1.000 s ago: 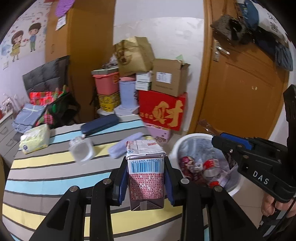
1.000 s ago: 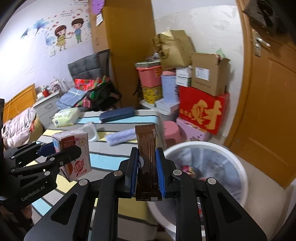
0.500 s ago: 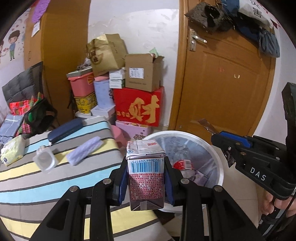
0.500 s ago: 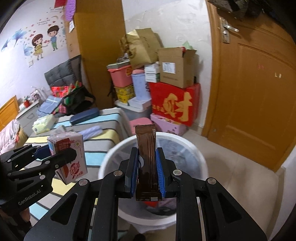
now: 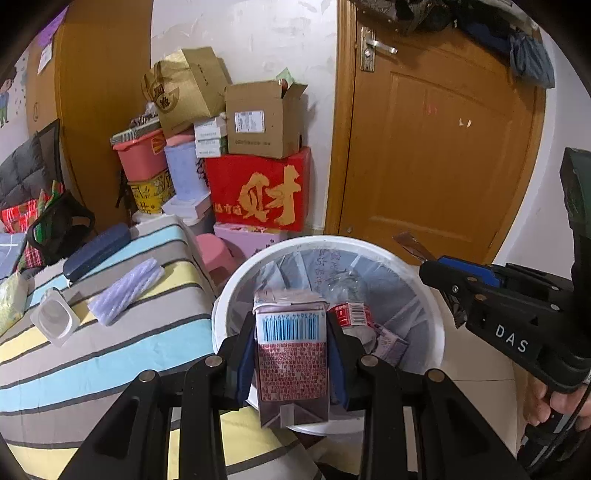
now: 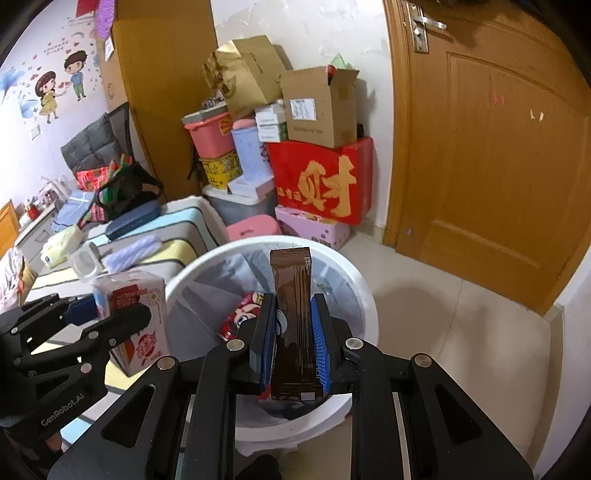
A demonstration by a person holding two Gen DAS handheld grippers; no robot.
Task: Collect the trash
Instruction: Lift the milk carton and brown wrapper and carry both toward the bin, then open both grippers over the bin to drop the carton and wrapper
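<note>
Squarely between tool (image 5: 291, 354) pads: carton (image 5: 291, 354)

wall: white plaster (image 5: 251, 33) | door: wood, shut (image 6: 495, 155) | floor: pale tile (image 6: 450, 325) | wardrobe: wood (image 5: 103, 110)

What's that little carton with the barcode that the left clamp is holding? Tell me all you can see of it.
The carton is a small drink box, seemingly coated paperboard, with a folded top seam. One face carries a blue-and-white barcode above dense red print; in the right wrist view its other face shows a red label on white and a cartoon figure. It stands upright, pinched on both sides by the left gripper, and hangs over the near rim of the white trash bin, touching only the pads.
</note>
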